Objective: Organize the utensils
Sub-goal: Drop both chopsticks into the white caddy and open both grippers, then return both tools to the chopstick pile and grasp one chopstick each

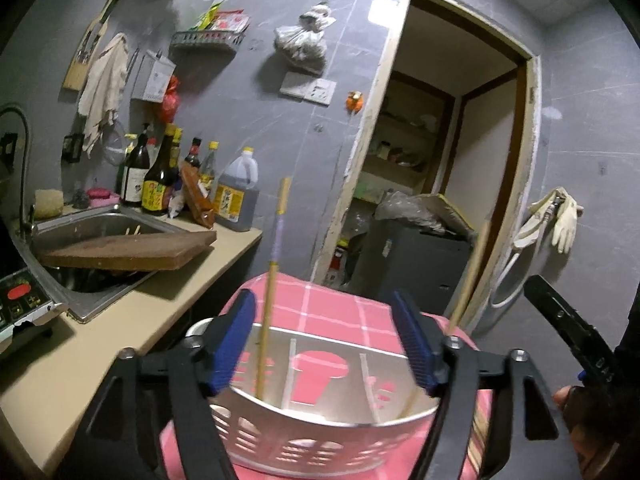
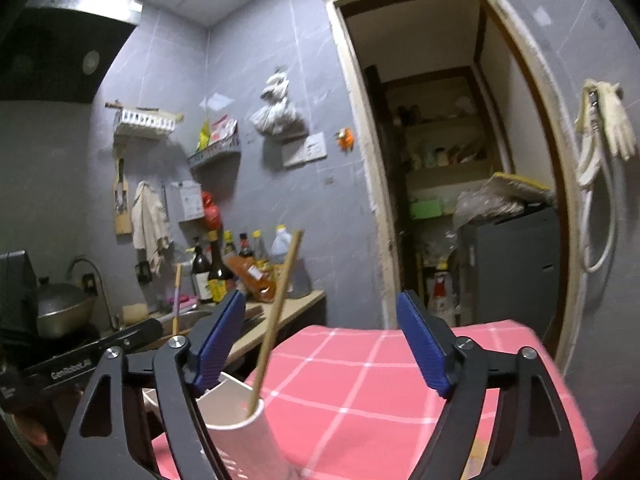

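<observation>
Both tongs spread and empty: left gripper (image 1: 325, 344), right gripper (image 2: 320, 344); thin wooden chopsticks (image 1: 269, 312) in white perforated plastic caddy (image 1: 320, 436) look light, stiff, slippery, best pinched mid-shaft.

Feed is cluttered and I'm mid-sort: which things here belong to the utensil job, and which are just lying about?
Job:
- white utensil holder
- chopstick with purple band, standing in its left compartment
- plain chopstick, standing at its right end
- left gripper and right gripper, both open

Lying about:
- sauce bottles
- cutting board across the sink
- gloves on the wall
- pink checked cloth
</observation>
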Demonstrator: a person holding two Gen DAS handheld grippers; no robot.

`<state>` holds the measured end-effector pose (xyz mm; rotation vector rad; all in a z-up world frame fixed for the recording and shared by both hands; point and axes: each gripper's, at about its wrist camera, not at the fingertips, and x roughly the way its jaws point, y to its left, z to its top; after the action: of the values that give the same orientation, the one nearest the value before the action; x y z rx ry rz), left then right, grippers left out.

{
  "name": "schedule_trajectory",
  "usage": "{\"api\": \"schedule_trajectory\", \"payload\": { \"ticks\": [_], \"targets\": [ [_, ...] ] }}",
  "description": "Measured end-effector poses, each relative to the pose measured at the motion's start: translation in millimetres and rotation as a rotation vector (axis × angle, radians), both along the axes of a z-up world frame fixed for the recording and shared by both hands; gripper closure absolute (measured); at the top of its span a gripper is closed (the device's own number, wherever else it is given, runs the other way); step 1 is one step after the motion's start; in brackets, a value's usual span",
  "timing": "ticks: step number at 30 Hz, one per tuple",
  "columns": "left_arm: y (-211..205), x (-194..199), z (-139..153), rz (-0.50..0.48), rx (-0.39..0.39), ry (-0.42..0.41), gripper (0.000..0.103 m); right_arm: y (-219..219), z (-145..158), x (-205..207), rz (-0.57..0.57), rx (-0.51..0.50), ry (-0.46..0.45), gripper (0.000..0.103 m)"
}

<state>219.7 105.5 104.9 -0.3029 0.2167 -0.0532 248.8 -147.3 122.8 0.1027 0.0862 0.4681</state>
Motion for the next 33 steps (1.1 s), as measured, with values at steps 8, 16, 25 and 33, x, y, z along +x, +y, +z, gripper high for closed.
{"api": "schedule_trajectory", "payload": {
  "ticks": [8, 16, 25, 33],
  "targets": [
    [-39, -25, 10, -0.082, 0.032, -0.054, 0.019, -53, 15, -46, -0.085, 0.0, -0.059, 0.0],
    [-87, -37, -1, -0.206, 0.052, -0.008, 0.004, -84, 7, -76, -0.15, -0.094, -0.034, 0.0],
    [-134, -26, -36, -0.298, 0.121, 0.147, 0.004, -109, -30, -66, -0.2, -0.168, 0.133, 0.0],
    [-163, 3, -77, -0.35, 0.152, 0.387, 0.004, -127, -62, -41, -0.189, -0.199, 0.313, 0.0]
  ]
}}
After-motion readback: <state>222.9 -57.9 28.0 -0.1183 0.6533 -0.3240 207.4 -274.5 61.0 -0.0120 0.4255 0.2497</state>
